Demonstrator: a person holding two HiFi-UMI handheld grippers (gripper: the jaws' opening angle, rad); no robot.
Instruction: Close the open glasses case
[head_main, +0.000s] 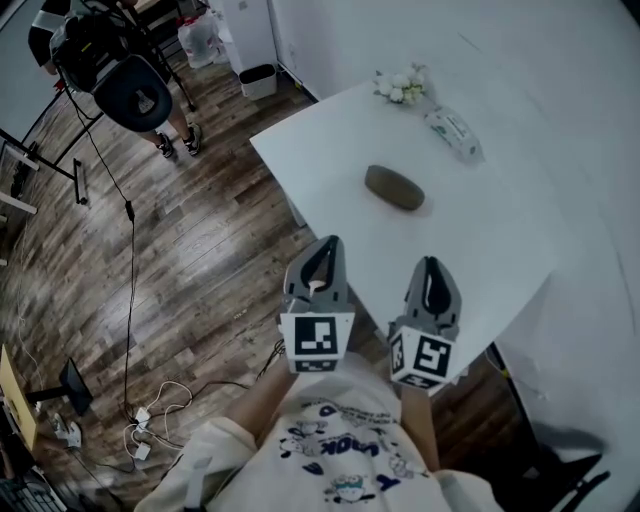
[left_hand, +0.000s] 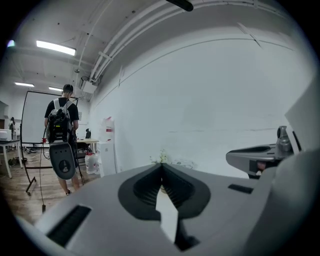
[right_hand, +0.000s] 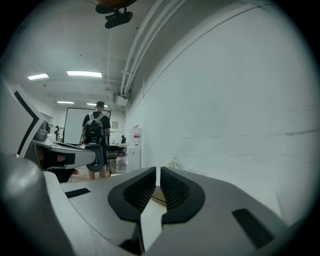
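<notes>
While the left claw (head_main: 322, 250) and right claw (head_main: 430, 265) hang side by side, near level, at the worktop's (head_main: 500, 250) near edge, both are clenched empty. One brown case (head_main: 394, 187) lies mid-worktop, well ahead of them. One posy (head_main: 402, 85) and one packet (head_main: 455, 133) sit at the far end. Only the gripper views show ceiling lights (right_hand: 84, 74) and a standing person (left_hand: 60, 120).

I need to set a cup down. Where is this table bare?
Bare: the table between the case and its near edge, and on the right past the case. Crowded only at the far corner: flowers and a packet.
</notes>
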